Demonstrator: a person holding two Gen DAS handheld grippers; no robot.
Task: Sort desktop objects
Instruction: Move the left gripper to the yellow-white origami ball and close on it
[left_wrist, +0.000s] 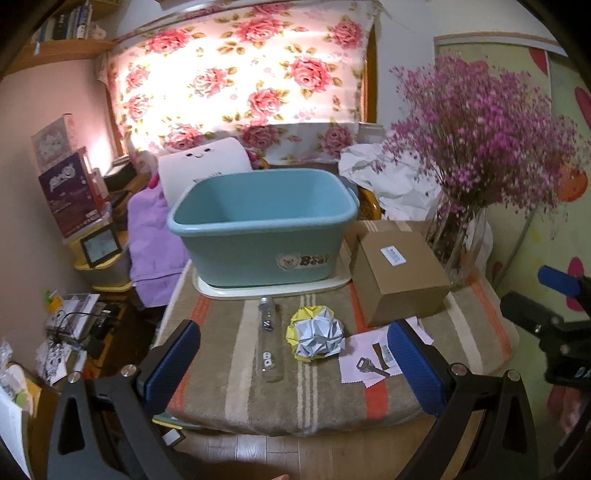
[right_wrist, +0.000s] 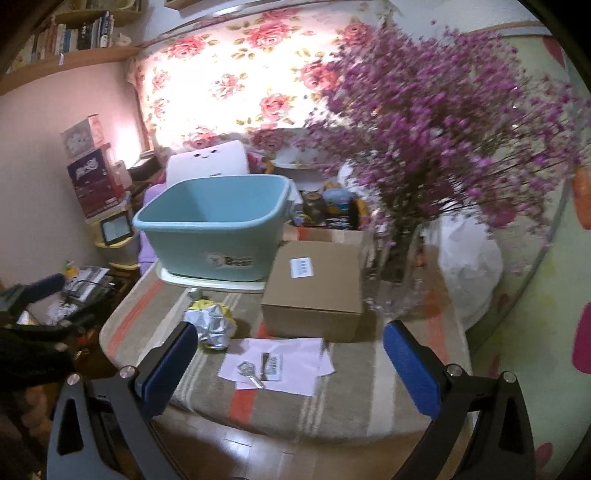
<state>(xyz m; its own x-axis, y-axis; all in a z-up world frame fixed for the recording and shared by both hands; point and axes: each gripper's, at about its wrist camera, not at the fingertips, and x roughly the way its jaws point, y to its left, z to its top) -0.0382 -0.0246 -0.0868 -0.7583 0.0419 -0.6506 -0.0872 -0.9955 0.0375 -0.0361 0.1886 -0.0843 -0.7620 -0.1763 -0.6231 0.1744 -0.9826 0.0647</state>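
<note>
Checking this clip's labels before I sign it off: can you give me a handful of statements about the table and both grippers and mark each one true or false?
1. The teal tub has objects in it. False: what shows of its inside is empty.
2. Both the left gripper and the right gripper are open and hold nothing. True.
3. The clear tube stands upright. False: it lies flat on the striped cloth.
4. The key lies on white paper in front of the cardboard box. True.
5. The paper ball sits inside the tub. False: it rests on the cloth between the tube and the paper.
</note>
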